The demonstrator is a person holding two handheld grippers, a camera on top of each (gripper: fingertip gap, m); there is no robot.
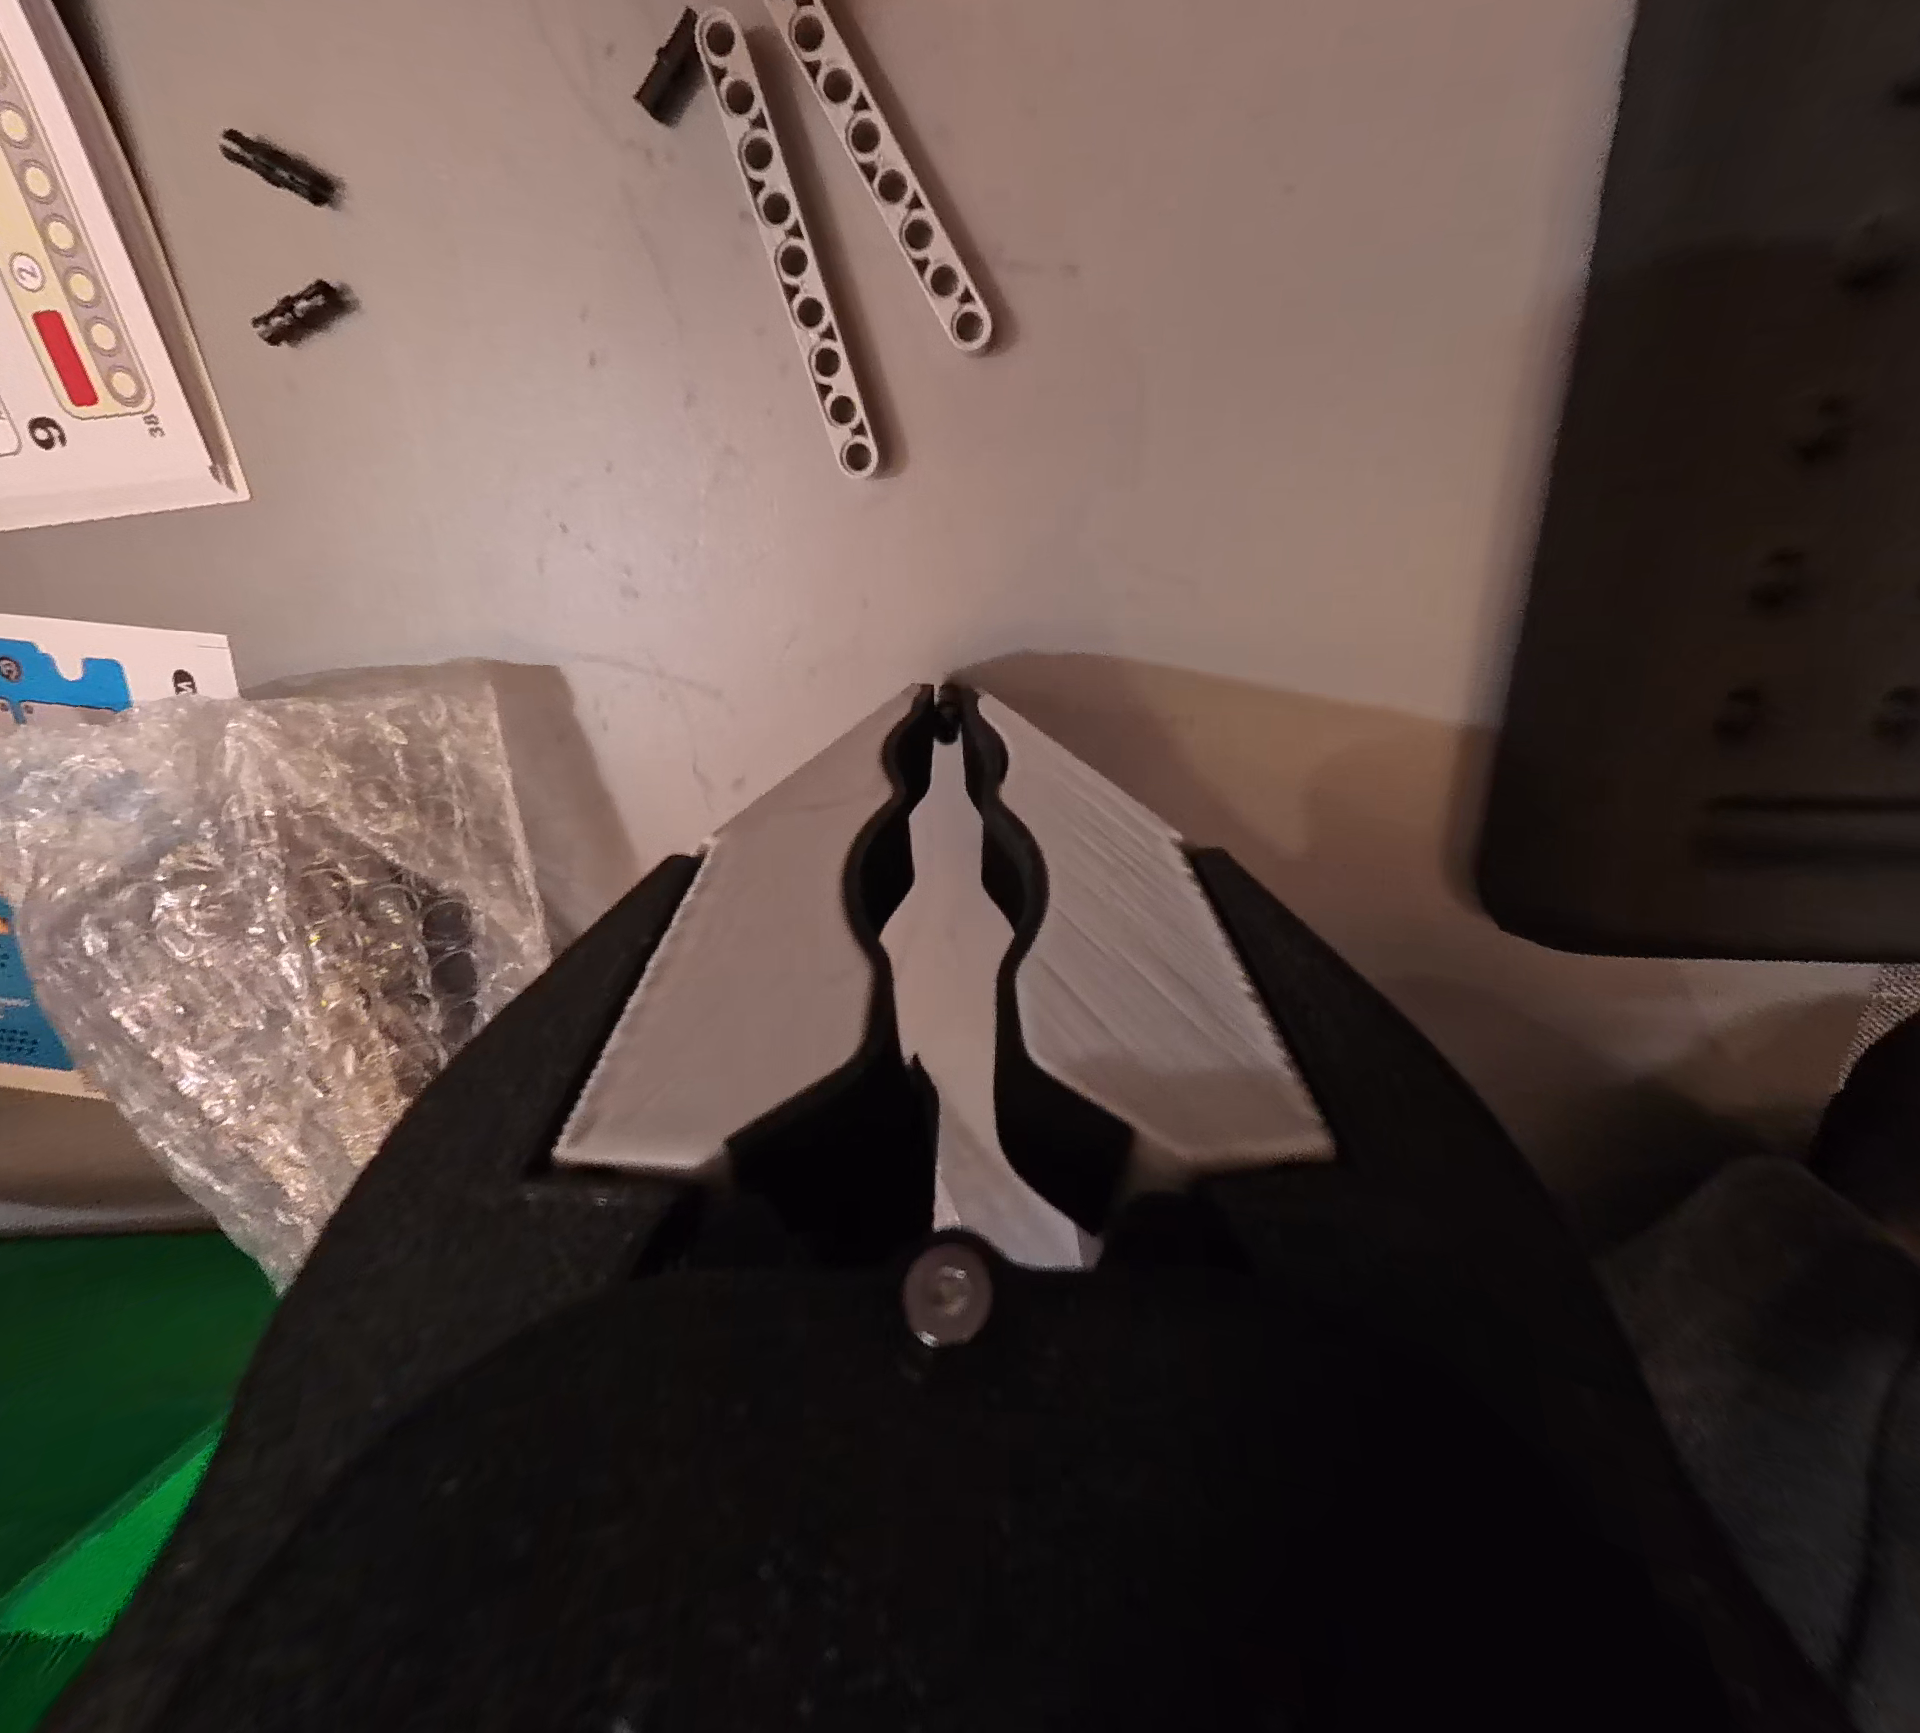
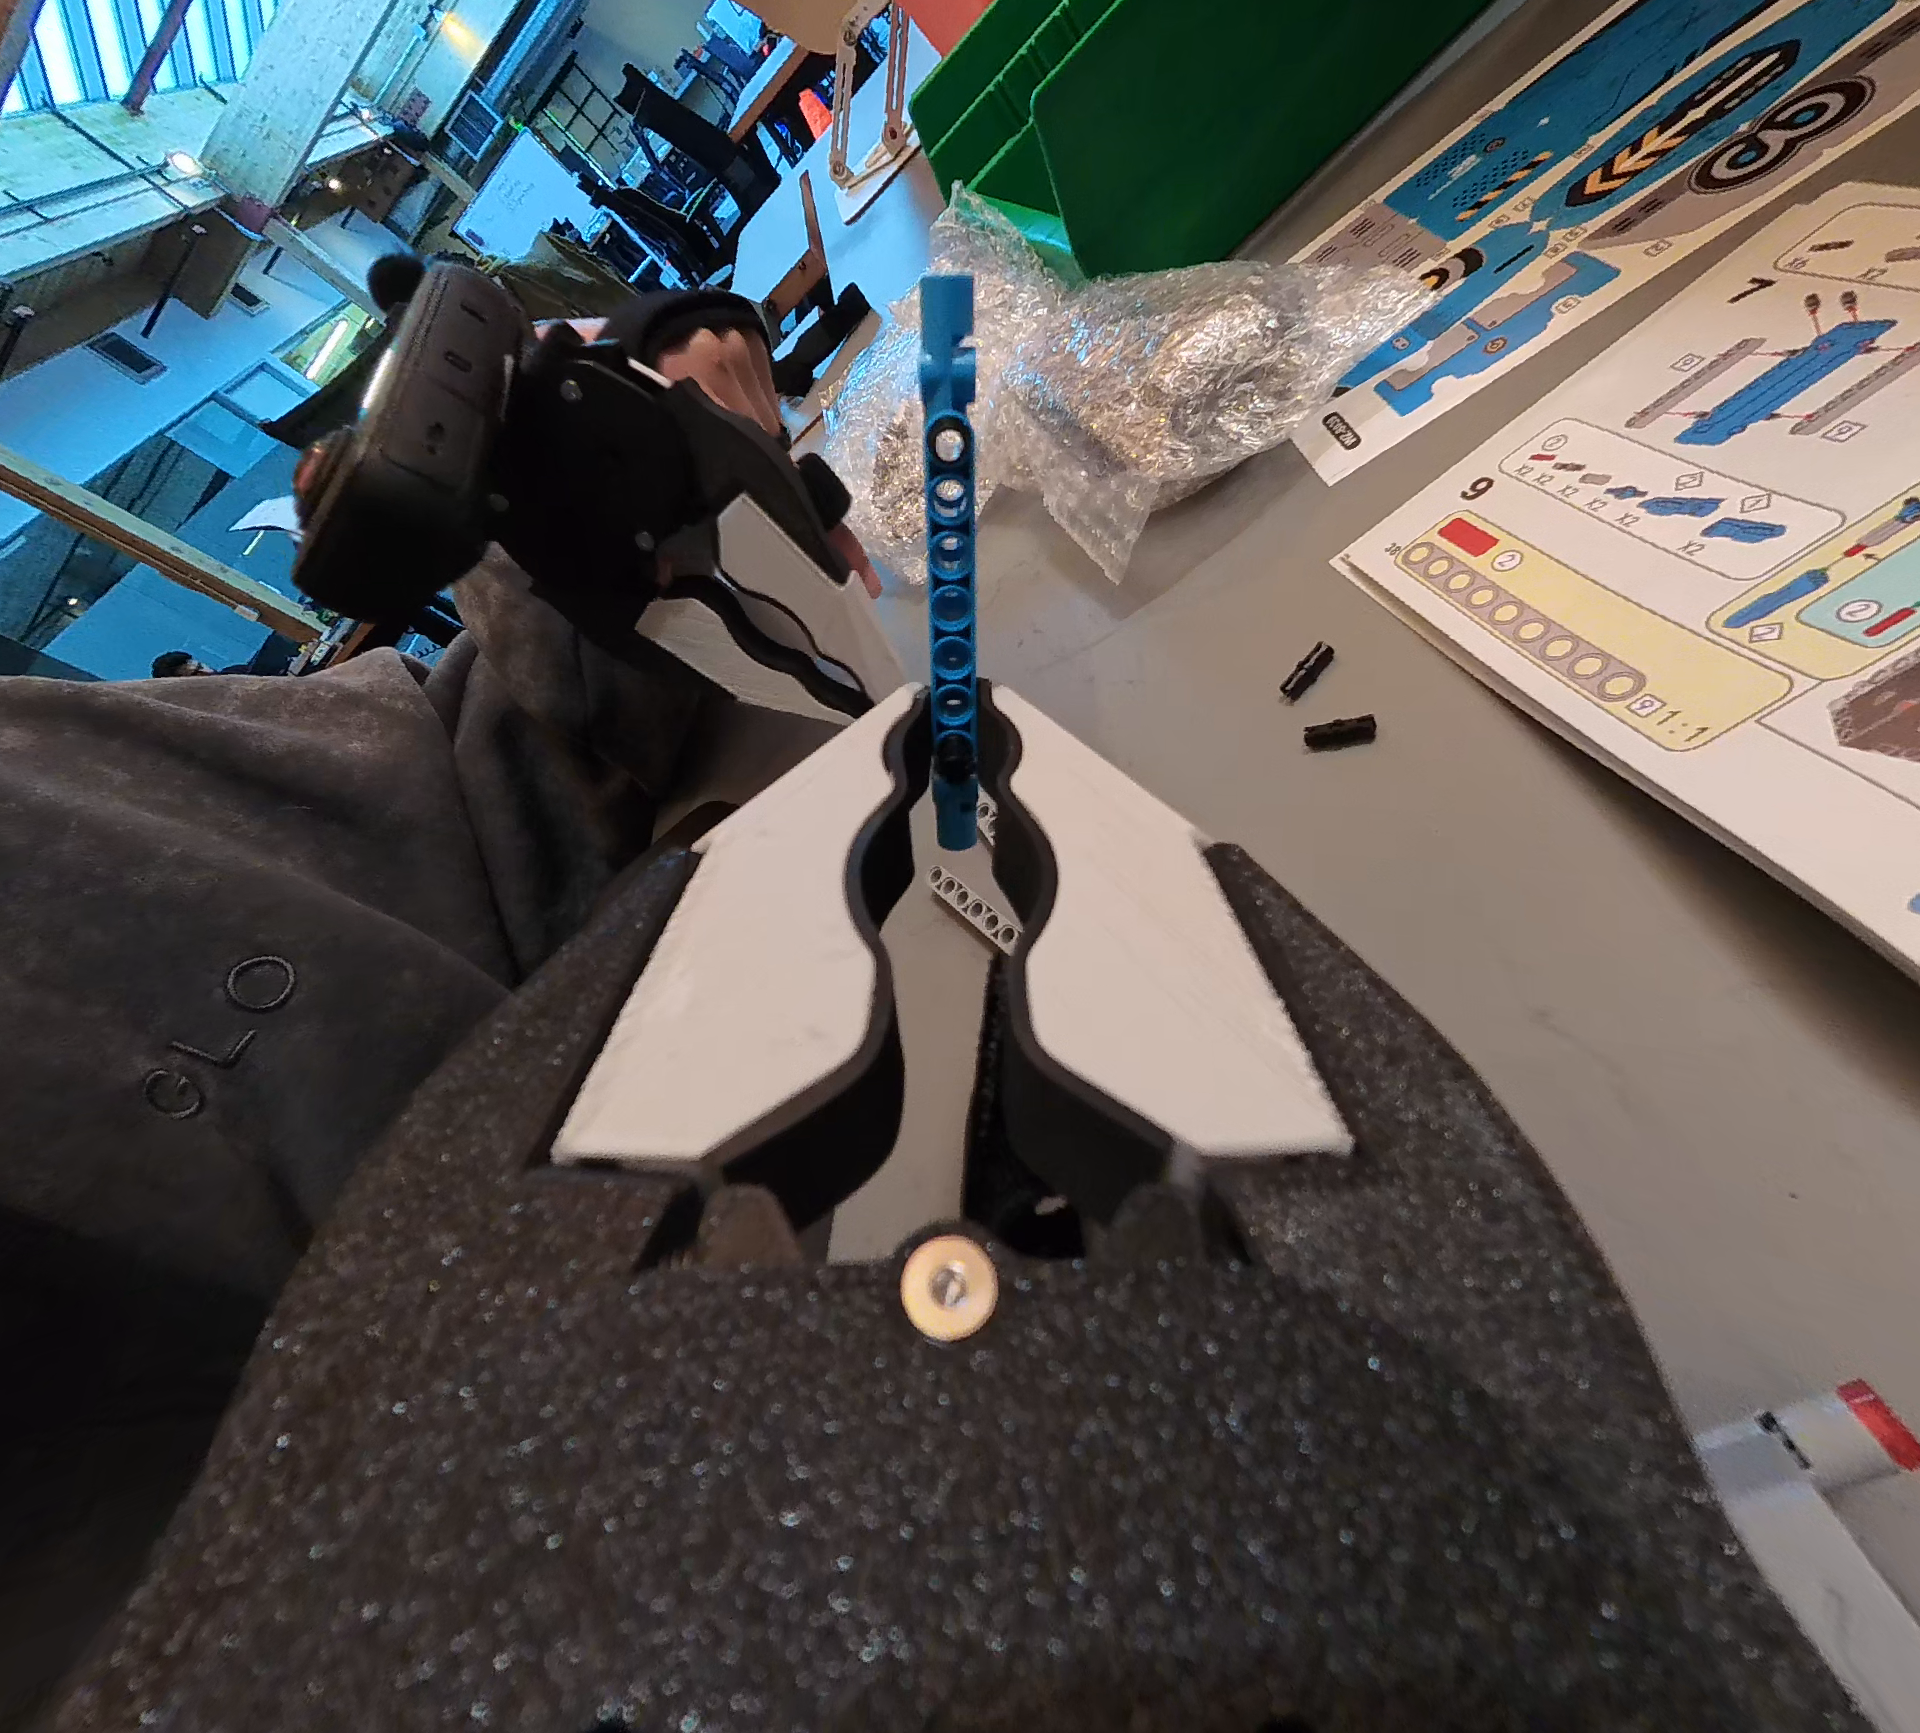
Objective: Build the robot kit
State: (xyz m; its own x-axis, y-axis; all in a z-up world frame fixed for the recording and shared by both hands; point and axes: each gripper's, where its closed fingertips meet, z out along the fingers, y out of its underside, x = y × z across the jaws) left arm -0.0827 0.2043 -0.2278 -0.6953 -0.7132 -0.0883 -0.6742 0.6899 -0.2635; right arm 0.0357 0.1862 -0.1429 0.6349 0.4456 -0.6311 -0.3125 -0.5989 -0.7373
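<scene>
Over a grey table, the right gripper clamps a blue beam upright while the left gripper pinches a small black pin; steady alignment of pin and hole looks key.

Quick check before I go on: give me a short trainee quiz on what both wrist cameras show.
1. True or false: the right gripper is shut on a blue holed beam that sticks out past its fingertips.
2. How many grey holed beams lie on the table in the left wrist view?
3. What does the left gripper pinch at its tips? A: a small black piece. B: a grey beam. C: nothing.

Key: 1 true; 2 two; 3 A.
</scene>
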